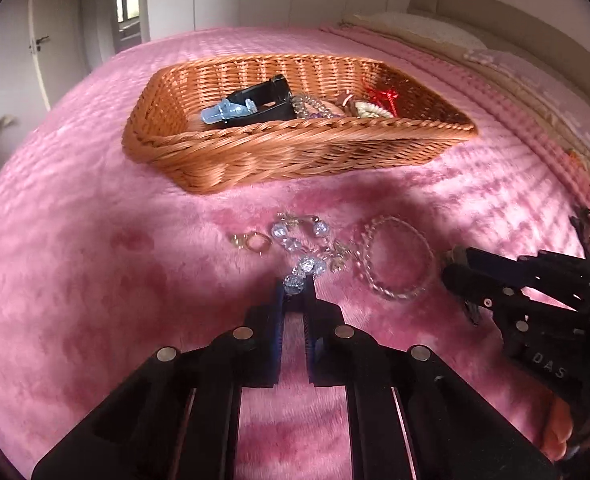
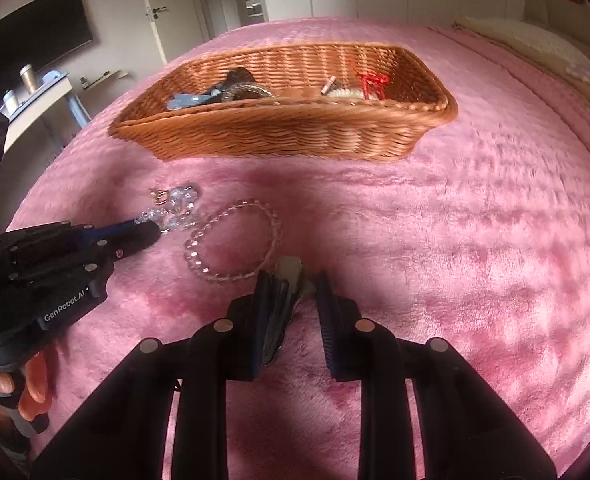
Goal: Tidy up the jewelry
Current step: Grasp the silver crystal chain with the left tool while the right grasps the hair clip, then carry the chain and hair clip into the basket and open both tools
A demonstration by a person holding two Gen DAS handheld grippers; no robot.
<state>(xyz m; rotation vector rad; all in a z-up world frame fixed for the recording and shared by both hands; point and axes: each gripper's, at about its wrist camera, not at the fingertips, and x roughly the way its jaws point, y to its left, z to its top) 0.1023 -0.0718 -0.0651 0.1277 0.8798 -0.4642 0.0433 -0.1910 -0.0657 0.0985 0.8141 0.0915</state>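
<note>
Your open pink blanket [image 2: 475,240] runs wide to the right of the right gripper [image 2: 291,284], nothing on it. Ahead, the wicker basket [image 1: 295,160] wall blocks a low straight path; you'd pass over its rim. Basket floor is crowded: black clip [image 1: 267,100] left, beads and red bow [image 1: 383,98] right. Between your grippers, the bead bracelet [image 1: 399,260] and crystal chain [image 1: 303,248] lie close together; the left gripper [image 1: 295,292] sits at the chain's near end.
</note>
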